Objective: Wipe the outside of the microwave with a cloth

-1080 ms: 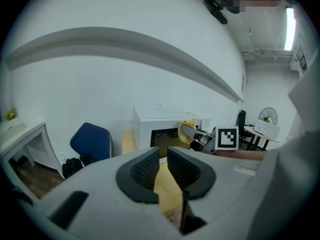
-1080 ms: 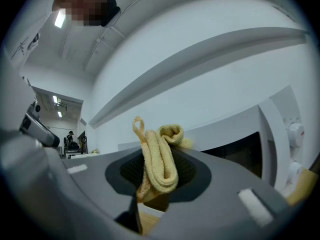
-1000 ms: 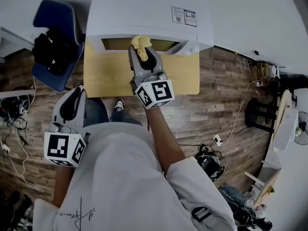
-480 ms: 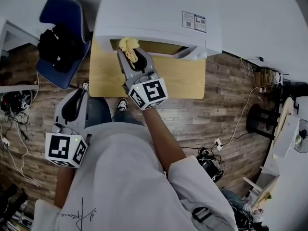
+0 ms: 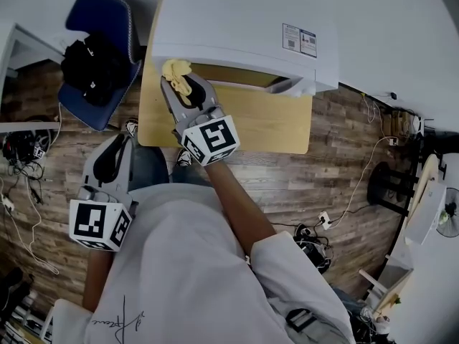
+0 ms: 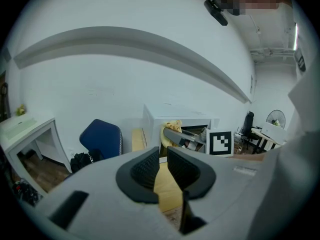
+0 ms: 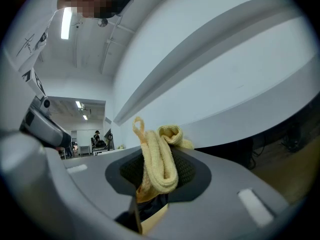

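The white microwave (image 5: 237,27) stands on a light wooden table (image 5: 265,124). My right gripper (image 5: 179,84) is shut on a folded yellow cloth (image 5: 176,74) and holds it against the left end of the microwave's front. In the right gripper view the cloth (image 7: 157,164) bulges up between the pads, with the microwave's white face (image 7: 225,74) close ahead. My left gripper (image 5: 115,145) hangs low at the left, away from the table, shut with nothing in it. The left gripper view shows the microwave (image 6: 175,119) and cloth (image 6: 173,126) from farther back.
A blue chair (image 5: 97,56) with a black bag on it stands left of the table. Cables and a power strip (image 5: 324,208) lie on the wood floor at the right. A white desk (image 6: 25,129) is at the far left.
My right gripper has slid the cloth leftward along the microwave's front, from near the middle of the door to its left end. The left gripper has stayed where it was.
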A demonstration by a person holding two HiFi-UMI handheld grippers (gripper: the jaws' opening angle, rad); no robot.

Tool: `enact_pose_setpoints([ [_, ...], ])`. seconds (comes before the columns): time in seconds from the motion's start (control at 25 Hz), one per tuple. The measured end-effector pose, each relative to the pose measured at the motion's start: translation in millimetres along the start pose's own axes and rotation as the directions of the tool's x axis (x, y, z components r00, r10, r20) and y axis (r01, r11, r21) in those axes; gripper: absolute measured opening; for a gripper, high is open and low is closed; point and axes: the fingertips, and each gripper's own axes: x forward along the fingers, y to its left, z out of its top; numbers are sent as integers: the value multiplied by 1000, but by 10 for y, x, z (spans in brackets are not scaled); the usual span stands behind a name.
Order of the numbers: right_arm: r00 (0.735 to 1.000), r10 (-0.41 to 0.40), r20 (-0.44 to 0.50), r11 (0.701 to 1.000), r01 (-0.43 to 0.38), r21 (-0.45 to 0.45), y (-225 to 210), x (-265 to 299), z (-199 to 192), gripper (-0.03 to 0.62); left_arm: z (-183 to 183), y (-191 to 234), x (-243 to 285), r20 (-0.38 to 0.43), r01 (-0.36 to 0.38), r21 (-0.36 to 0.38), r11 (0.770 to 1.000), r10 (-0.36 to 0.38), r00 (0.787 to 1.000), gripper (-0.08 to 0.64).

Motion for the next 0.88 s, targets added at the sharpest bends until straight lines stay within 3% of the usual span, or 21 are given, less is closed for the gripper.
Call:
enact_pose_setpoints([
  [0.24, 995, 87, -54, 996, -88, -20, 288, 268, -138, 112, 24, 74, 0, 9, -41, 24, 999, 41, 999, 38],
  [0.44, 990, 126, -67, 992, -127, -14, 407, 155, -103, 112, 19, 18, 34, 1, -19, 18, 1000, 19, 1000, 37],
  [0.64, 995, 74, -72, 997, -74, -3, 154, -207, -81, 112, -12, -72, 135, -14, -16, 102, 995, 18, 1000, 37],
  [0.88, 996, -73, -55, 997, 74, 15, -375, -706, -2, 112, -42, -338, 274, -37, 53, 135, 989, -49, 998, 37],
])
